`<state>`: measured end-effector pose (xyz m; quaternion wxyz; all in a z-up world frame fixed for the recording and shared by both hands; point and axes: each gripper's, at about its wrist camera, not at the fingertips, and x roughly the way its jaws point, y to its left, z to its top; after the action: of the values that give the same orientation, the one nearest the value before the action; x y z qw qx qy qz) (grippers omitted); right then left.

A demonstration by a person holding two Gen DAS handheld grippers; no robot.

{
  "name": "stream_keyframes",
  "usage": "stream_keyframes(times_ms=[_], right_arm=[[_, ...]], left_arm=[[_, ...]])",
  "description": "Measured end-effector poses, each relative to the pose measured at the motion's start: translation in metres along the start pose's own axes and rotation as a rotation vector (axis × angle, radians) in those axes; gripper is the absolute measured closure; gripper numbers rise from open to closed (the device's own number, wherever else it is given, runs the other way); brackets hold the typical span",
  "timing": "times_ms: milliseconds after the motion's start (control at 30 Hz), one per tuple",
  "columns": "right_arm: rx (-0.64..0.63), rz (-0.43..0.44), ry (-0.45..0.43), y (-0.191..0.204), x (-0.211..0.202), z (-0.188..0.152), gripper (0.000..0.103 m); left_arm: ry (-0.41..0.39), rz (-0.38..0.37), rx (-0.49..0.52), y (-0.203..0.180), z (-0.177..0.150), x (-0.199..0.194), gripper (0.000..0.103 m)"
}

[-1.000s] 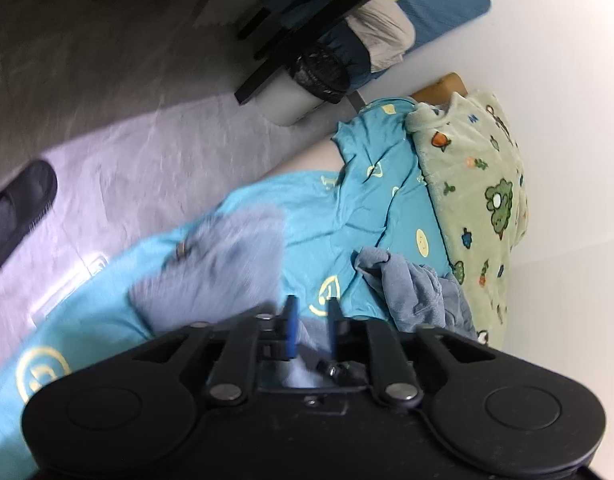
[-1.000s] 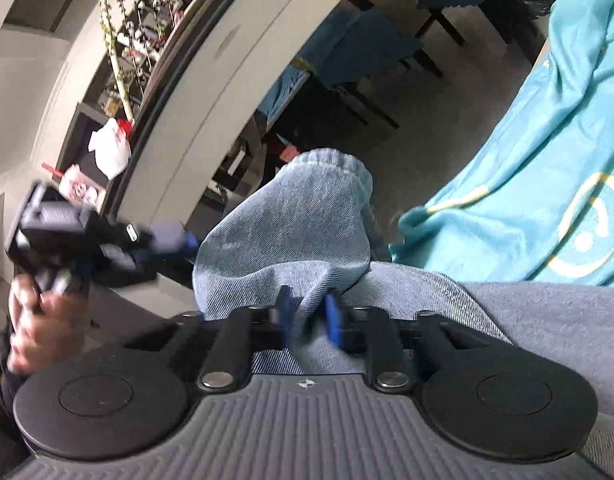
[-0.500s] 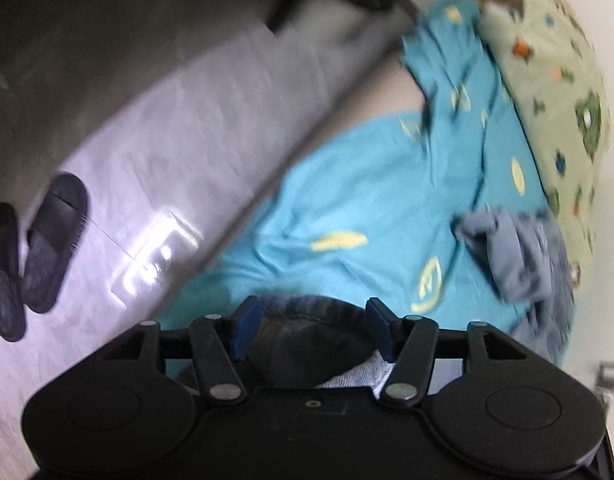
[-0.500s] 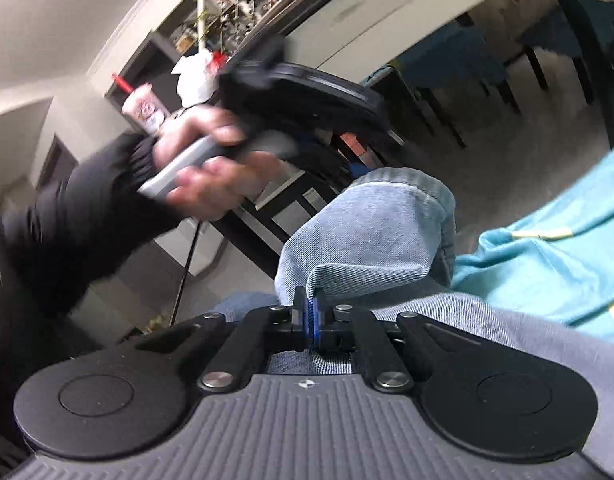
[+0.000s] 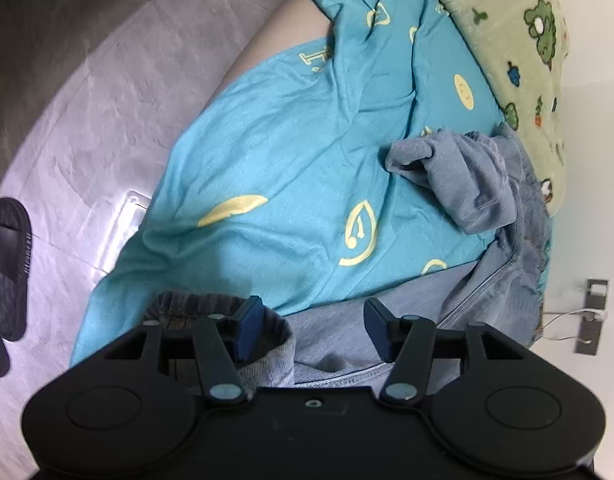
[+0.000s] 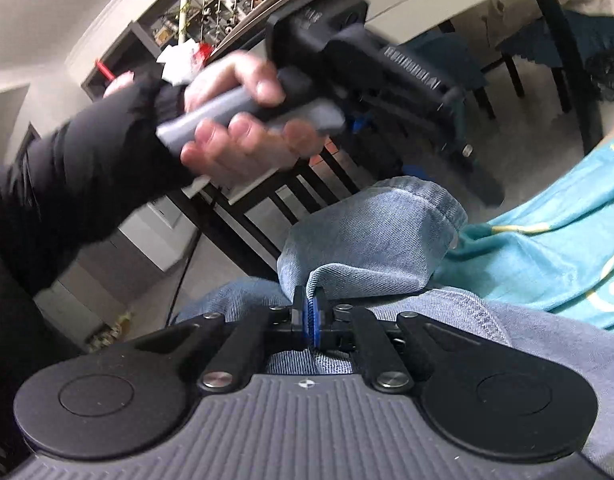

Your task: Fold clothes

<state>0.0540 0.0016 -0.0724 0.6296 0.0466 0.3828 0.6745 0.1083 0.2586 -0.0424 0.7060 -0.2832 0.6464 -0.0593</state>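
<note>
The sheet [image 5: 267,160], turquoise with yellow prints, covers most of the bed and runs out of frame at your left-wrist view's top; its lower edge is hidden behind the gripper body. The blanket [image 5: 519,40], green with cartoon figures, lies along the far side and is cut off at the top right corner. The floor [image 5: 87,100] is grey and glossy; a black slipper [image 5: 7,264] sits at its left border, only partly in frame.

The jeans [image 5: 487,184], pale blue denim, lie on the sheet: a crumpled heap rests just beside the blanket, and a flatter stretch runs from it down under your left gripper [image 5: 313,322]. A cuff [image 5: 227,312] with a stitched hem sits by the left finger. How the legs are arranged under the gripper bodies cannot be made out.

Your left gripper's jaws stand apart, having just been opening; denim lies below and between them, but the pads press nothing.

Your right gripper [image 6: 311,312] has its jaws pressed together, pinching a fold of the jeans [image 6: 371,236], whose hemmed leg end bulges above the pinch.

In the right-wrist view your hand [image 6: 243,120], blurred, grips the left gripper's handle; the black sleeve [image 6: 67,176] leaves the frame at left.
</note>
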Motion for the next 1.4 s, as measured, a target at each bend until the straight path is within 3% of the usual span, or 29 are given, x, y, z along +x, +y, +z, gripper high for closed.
stream_keyframes(times_ms=[167, 200, 300, 400, 533, 633, 733, 833, 967, 1033, 1200, 1333, 1400], right_arm=[[-0.058, -0.054, -0.005, 0.009, -0.001, -0.001, 0.1], [-0.051, -0.061, -0.009, 0.008, -0.001, -0.002, 0.1], [-0.036, -0.09, -0.021, 0.009, -0.003, -0.005, 0.1], [-0.022, -0.136, -0.044, 0.01, -0.009, -0.007, 0.1], [0.001, -0.23, -0.114, 0.013, -0.024, -0.006, 0.1], [-0.036, -0.362, -0.213, 0.022, -0.048, 0.004, 0.1], [-0.076, -0.498, -0.338, 0.028, -0.079, 0.019, 0.1], [-0.105, -0.574, -0.454, 0.034, -0.104, 0.039, 0.101], [-0.125, -0.6, -0.565, 0.043, -0.115, 0.056, 0.098], [-0.116, -0.6, -0.571, 0.045, -0.114, 0.053, 0.096], [-0.015, -0.684, -0.475, 0.034, -0.132, 0.009, 0.096], [0.202, -0.907, -0.465, 0.005, -0.201, -0.046, 0.096], [0.407, -1.043, -0.515, -0.016, -0.254, -0.079, 0.095]], left_arm=[[0.086, 0.197, 0.029, -0.007, 0.004, 0.021, 0.052], [0.106, 0.235, 0.047, -0.007, 0.004, 0.029, 0.058], [0.099, 0.308, 0.081, -0.012, -0.003, 0.038, 0.1], [-0.023, 0.323, 0.133, -0.034, -0.004, 0.024, 0.101], [-0.283, 0.196, 0.194, -0.08, 0.007, -0.039, 0.101], [-0.462, 0.071, 0.236, -0.111, 0.012, -0.097, 0.101], [-0.581, -0.038, 0.281, -0.134, 0.008, -0.146, 0.101], [-0.691, -0.12, 0.315, -0.142, -0.005, -0.182, 0.101], [-0.801, -0.208, 0.267, -0.112, -0.02, -0.195, 0.101], [-0.825, -0.218, 0.193, -0.073, -0.024, -0.183, 0.101], [-0.742, -0.241, -0.137, 0.062, -0.04, -0.115, 0.101], [-0.652, -0.275, -0.349, 0.146, -0.067, -0.072, 0.101], [-0.612, -0.294, -0.427, 0.171, -0.075, -0.057, 0.101]])
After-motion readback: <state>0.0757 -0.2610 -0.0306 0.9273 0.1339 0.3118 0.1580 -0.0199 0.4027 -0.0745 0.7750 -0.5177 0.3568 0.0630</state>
